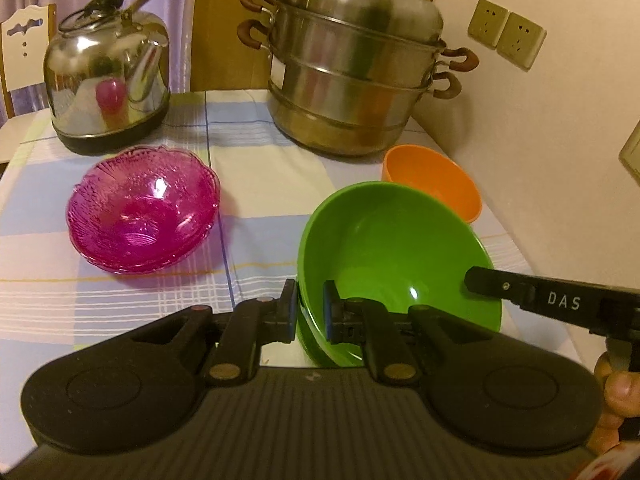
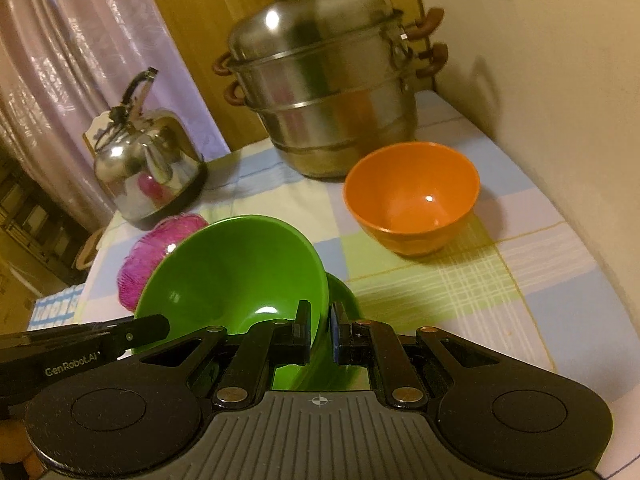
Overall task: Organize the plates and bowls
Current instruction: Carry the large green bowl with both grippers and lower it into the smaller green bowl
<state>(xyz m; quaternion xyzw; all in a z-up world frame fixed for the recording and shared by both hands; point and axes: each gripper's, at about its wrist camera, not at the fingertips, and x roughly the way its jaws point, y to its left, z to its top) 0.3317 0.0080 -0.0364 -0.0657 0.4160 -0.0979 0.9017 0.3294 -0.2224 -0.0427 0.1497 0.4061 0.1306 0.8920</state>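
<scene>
A green bowl (image 1: 396,240) is held tilted above the table, and a second green bowl or plate (image 1: 320,344) shows just under it. My left gripper (image 1: 310,312) is shut on the bowl's left rim. My right gripper (image 2: 320,332) is shut on its right rim (image 2: 316,280), and its finger shows in the left wrist view (image 1: 484,280). The lower green piece also shows in the right wrist view (image 2: 344,296). An orange bowl (image 2: 412,196) stands upright beyond, also in the left wrist view (image 1: 436,180). Stacked pink glass bowls (image 1: 142,208) sit to the left, partly hidden in the right wrist view (image 2: 152,256).
A steel steamer pot (image 1: 352,72) stands at the back by the wall, and a steel kettle (image 1: 108,76) at the back left. The checked tablecloth (image 1: 248,184) covers the table. The wall (image 1: 540,140) runs along the right edge. A chair (image 1: 24,48) stands behind left.
</scene>
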